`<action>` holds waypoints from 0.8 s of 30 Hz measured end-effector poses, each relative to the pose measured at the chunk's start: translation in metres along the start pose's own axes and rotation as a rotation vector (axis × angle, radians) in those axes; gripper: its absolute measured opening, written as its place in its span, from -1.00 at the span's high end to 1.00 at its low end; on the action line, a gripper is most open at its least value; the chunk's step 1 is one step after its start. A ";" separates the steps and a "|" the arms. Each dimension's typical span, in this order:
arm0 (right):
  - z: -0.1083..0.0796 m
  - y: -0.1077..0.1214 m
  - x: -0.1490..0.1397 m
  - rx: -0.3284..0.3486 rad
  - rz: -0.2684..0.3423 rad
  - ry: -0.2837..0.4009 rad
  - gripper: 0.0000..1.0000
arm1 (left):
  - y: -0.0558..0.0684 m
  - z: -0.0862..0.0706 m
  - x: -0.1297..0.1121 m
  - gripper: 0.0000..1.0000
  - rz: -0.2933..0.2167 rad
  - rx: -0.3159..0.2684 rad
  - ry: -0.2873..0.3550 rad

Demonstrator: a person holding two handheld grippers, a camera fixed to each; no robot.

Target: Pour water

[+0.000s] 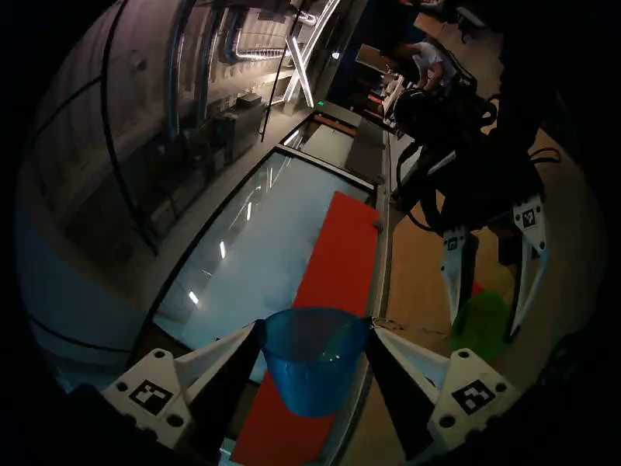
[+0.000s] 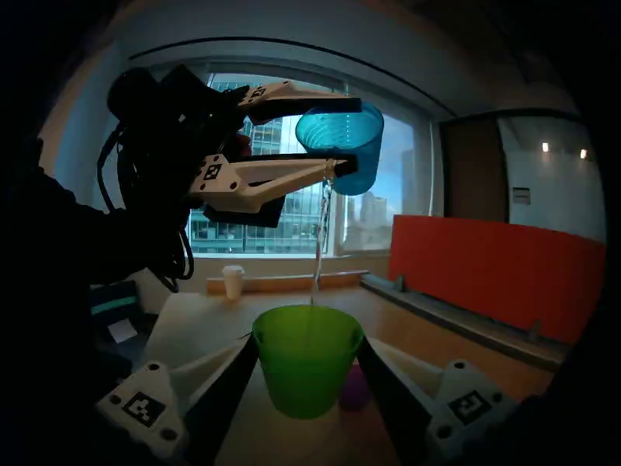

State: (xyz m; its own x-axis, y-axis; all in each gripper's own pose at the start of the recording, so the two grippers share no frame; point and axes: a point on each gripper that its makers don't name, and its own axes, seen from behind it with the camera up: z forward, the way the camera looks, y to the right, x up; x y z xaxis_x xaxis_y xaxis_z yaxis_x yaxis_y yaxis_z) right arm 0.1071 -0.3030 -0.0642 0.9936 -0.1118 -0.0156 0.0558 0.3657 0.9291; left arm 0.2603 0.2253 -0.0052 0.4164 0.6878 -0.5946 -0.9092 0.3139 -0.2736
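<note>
The left gripper [image 1: 314,329] squeezes a blue cup [image 1: 314,369], tipped up high. Water [image 2: 320,241] runs down into the green cup [image 2: 308,373] below, which the right gripper [image 2: 307,343] squeezes tight.

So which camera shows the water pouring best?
The right gripper view: a water stream falls from the tilted blue cup into the green cup, clear against the window. The left gripper view looks over the blue cup's rim; the stream is too faint to tell.
</note>
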 end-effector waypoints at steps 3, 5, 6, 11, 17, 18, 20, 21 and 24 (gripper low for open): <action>0.000 0.000 0.001 -0.002 0.000 0.002 -0.81 | -0.001 0.000 0.001 -0.79 0.006 0.000 0.000; 0.000 0.000 0.001 -0.002 0.000 0.003 -0.81 | -0.002 0.000 0.001 -0.79 0.011 0.001 0.001; 0.000 0.000 0.001 -0.002 -0.001 0.003 -0.81 | -0.002 0.000 0.002 -0.79 0.013 0.001 0.001; 0.000 0.000 0.001 -0.001 -0.001 0.003 -0.81 | -0.003 0.000 0.003 -0.79 0.027 0.001 0.001; 0.001 0.000 0.001 -0.002 0.000 0.005 -0.81 | -0.005 0.000 0.005 -0.79 0.042 0.001 0.003; 0.002 0.000 0.001 -0.003 0.000 0.005 -0.81 | -0.006 0.000 0.006 -0.79 0.044 0.002 0.004; 0.002 0.000 0.001 -0.002 -0.001 0.004 -0.81 | -0.005 0.000 0.006 -0.79 0.048 0.000 0.004; 0.002 0.000 0.001 -0.003 -0.001 0.004 -0.81 | -0.005 0.000 0.007 -0.79 0.049 0.000 0.004; 0.001 0.000 0.001 -0.004 -0.001 0.005 -0.81 | -0.004 0.001 0.007 -0.79 0.054 -0.004 0.005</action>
State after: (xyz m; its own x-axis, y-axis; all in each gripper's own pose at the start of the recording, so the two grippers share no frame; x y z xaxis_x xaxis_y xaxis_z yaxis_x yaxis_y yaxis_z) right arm 0.1078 -0.3042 -0.0634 0.9941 -0.1071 -0.0183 0.0569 0.3694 0.9275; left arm 0.2666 0.2294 -0.0081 0.3672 0.7003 -0.6121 -0.9301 0.2739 -0.2446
